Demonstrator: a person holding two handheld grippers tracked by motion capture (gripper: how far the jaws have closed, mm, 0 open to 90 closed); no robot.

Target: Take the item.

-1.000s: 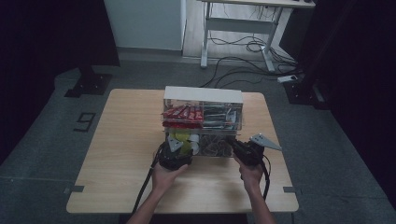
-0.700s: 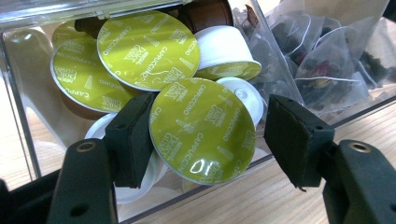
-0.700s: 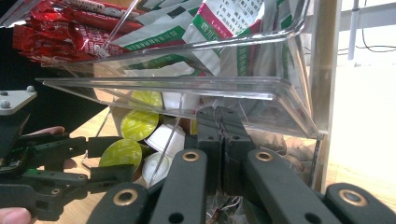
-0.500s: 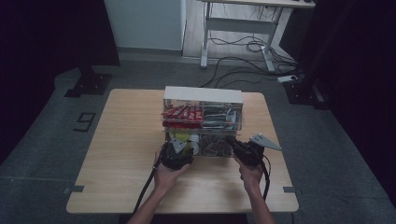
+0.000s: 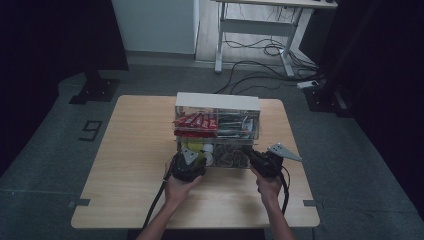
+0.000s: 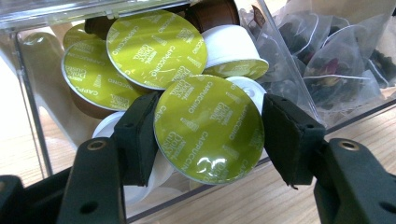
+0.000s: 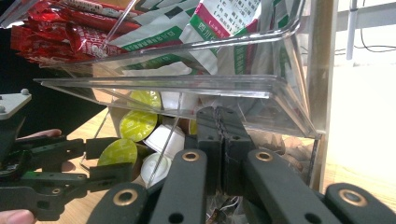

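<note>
Your left gripper (image 6: 208, 140) grasps a capsule (image 6: 208, 129) by its rim at the organizer's (image 5: 217, 102) near-left bin to lift it out, while your right gripper (image 7: 223, 140), clenched empty, steadies the near-right bin.

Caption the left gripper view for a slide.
Left gripper with its jaws around a green-lidded capsule at the front of a clear bin of capsules.

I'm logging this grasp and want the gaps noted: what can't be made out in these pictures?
- Capsule sides, left gripper view: its green lid and the left gripper pads cover them, so contact is unclear.
- Right gripper tips, right gripper view: pressed together; anything between them is hidden.
- Organizer contents, high view: too small.
</note>
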